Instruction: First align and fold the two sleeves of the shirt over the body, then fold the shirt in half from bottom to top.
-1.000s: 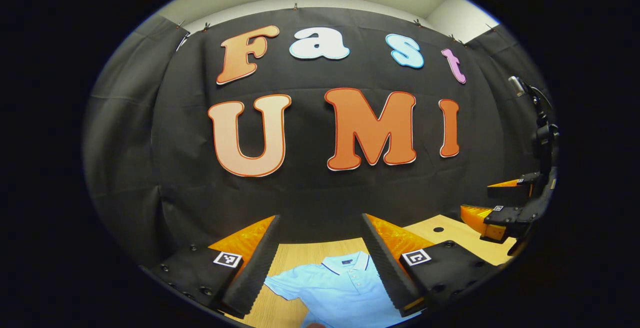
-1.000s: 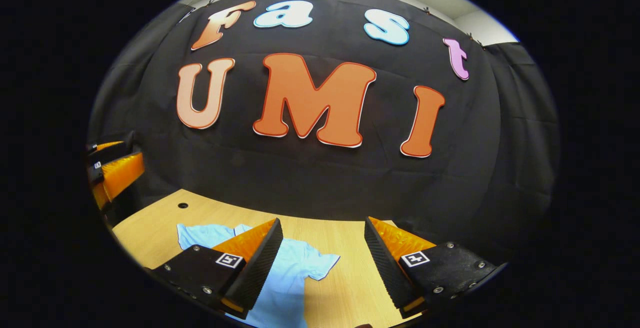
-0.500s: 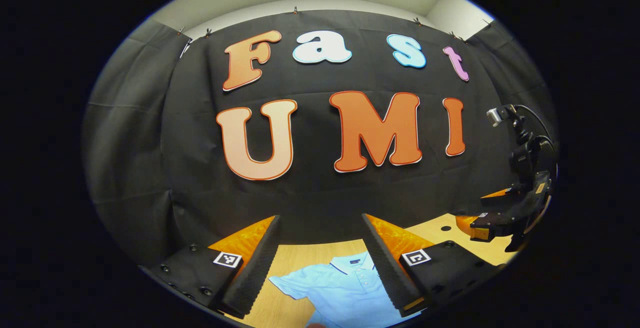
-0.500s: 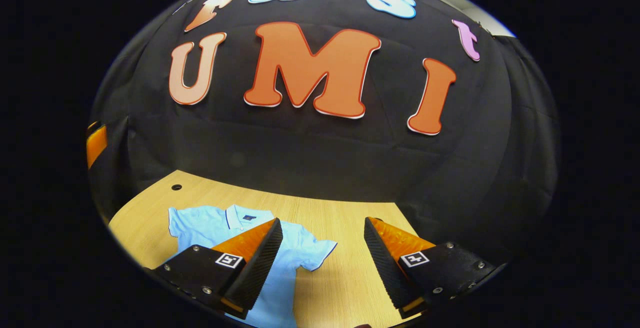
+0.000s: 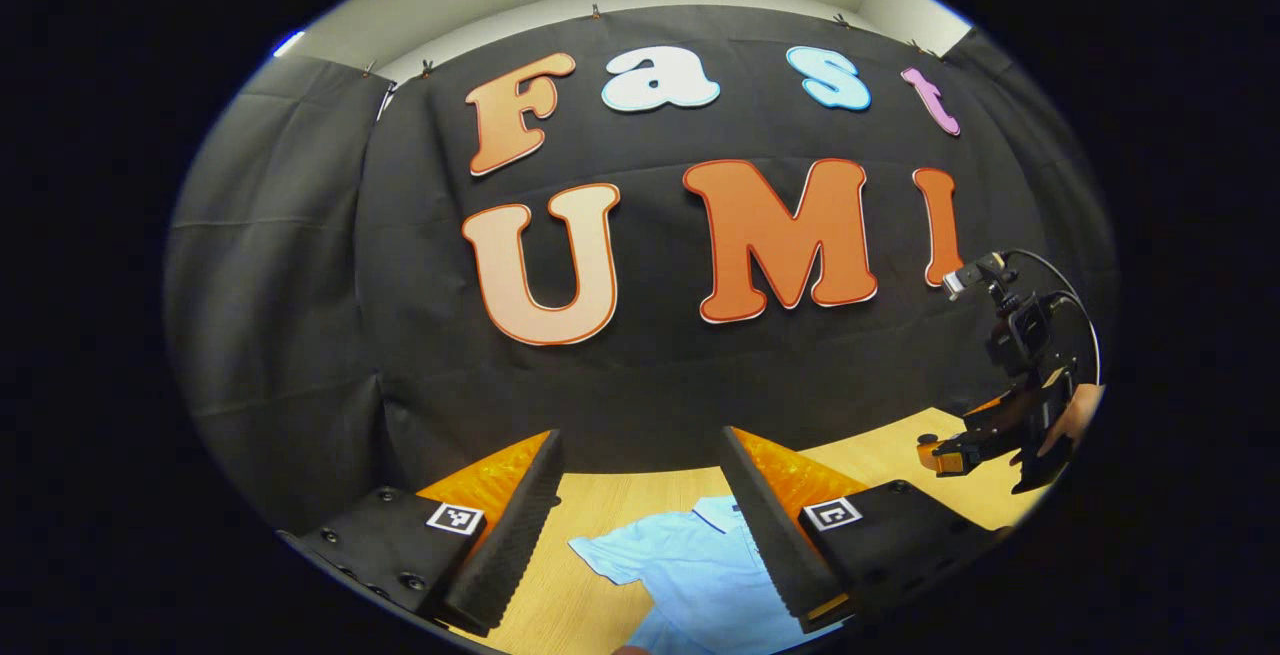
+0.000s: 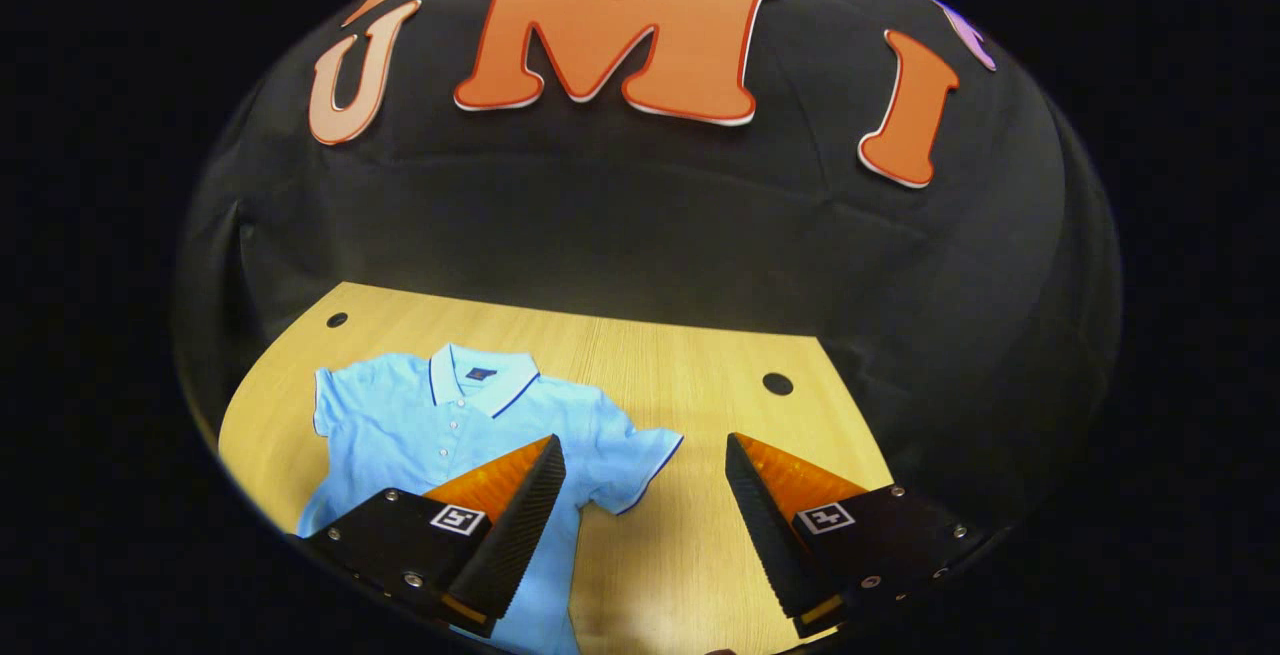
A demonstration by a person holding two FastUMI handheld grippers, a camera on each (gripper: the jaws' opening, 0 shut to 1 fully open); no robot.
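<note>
Lying flat on table (image 6: pixel 700 375): shirt (image 6: pixel 420 425), sleeves unfolded.

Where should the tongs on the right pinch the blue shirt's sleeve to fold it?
Probably at the cuff of the sleeve that sticks out toward the bare table. The shirt lies flat, collar away from the camera, so coming down from above at that trimmed edge looks easiest. The right tongs are open and hover just beside it.

Left gripper (image 5: pixel 640 495) jaws spread wide; right gripper (image 6: pixel 645 495) likewise.
</note>
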